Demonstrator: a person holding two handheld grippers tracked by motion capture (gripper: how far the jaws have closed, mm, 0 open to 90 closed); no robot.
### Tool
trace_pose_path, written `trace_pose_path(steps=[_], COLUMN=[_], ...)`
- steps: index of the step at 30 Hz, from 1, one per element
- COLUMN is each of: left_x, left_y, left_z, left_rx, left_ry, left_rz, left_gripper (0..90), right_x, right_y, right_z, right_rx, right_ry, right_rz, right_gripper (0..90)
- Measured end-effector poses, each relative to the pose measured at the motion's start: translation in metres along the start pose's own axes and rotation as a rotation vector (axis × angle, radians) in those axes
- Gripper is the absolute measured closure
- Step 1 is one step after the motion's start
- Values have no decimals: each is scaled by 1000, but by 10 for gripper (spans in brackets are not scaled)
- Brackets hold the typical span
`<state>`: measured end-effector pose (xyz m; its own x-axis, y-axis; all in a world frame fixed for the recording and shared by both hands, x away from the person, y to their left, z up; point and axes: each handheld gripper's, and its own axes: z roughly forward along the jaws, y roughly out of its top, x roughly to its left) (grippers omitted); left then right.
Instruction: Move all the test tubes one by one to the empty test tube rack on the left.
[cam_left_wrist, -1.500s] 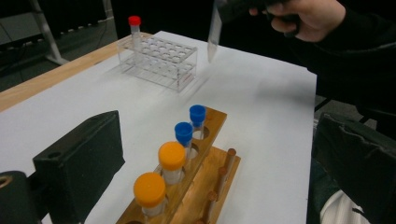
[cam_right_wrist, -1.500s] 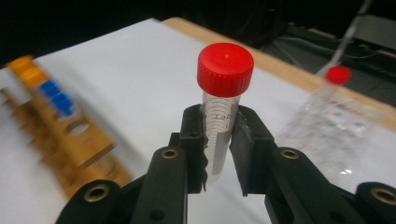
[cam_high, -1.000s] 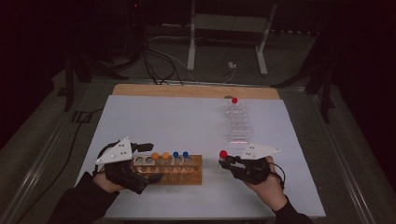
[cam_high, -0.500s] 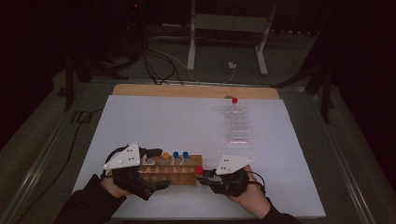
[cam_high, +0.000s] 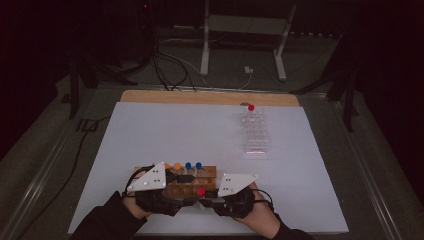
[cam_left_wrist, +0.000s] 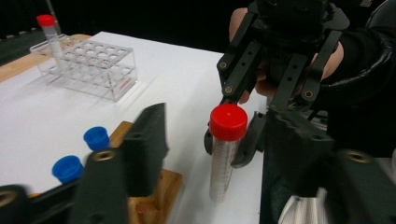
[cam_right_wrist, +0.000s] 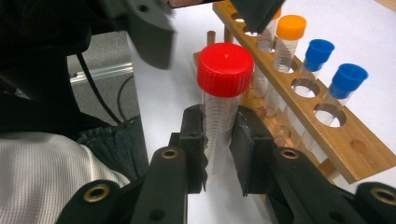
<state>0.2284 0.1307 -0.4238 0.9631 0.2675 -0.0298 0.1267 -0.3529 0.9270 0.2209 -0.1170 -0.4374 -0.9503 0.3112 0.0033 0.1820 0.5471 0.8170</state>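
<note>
The red-capped tube (cam_right_wrist: 223, 100) stands upright in the right claw (cam_right_wrist: 219, 140), both pads pressed on its clear body below the cap. It is at the near edge of the desk (cam_high: 150, 130), just in front of the wooden rack (cam_high: 202, 176).

The left claw (cam_left_wrist: 212, 154) is partly open. Its jaws have just been closing and now stand either side of the tube; whether the pads touch it cannot be told.

The wooden rack holds orange-capped tubes (cam_right_wrist: 287, 39) and two blue-capped tubes (cam_right_wrist: 317, 56).

A clear plastic rack (cam_high: 255, 132) sits far right, well apart, with another red-capped tube (cam_high: 251, 108) at its far end.
</note>
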Motion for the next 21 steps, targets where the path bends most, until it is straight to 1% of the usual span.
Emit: trace_pose_path(steps=[3, 10, 11, 16, 21], left_x=[1, 0, -1, -1, -1], left_y=[-1, -2, -2, -4, -4], left_z=[2, 7, 8, 12, 13], left_rx=[-3, 1, 2, 12, 10], left_ry=[-14, -42, -44, -61, -62], left_rz=[-3, 0, 3, 6, 7], left_gripper=[518, 604, 629, 679, 704], right_x=[0, 1, 1, 1, 2], right_y=[0, 1, 1, 1, 0], right_z=[1, 2, 2, 3, 3], right_rx=[0, -1, 0, -1, 1], right_ry=[2, 7, 7, 11, 11], right_rz=[-3, -5, -4, -3, -4], right_gripper=[752, 752, 752, 752, 752])
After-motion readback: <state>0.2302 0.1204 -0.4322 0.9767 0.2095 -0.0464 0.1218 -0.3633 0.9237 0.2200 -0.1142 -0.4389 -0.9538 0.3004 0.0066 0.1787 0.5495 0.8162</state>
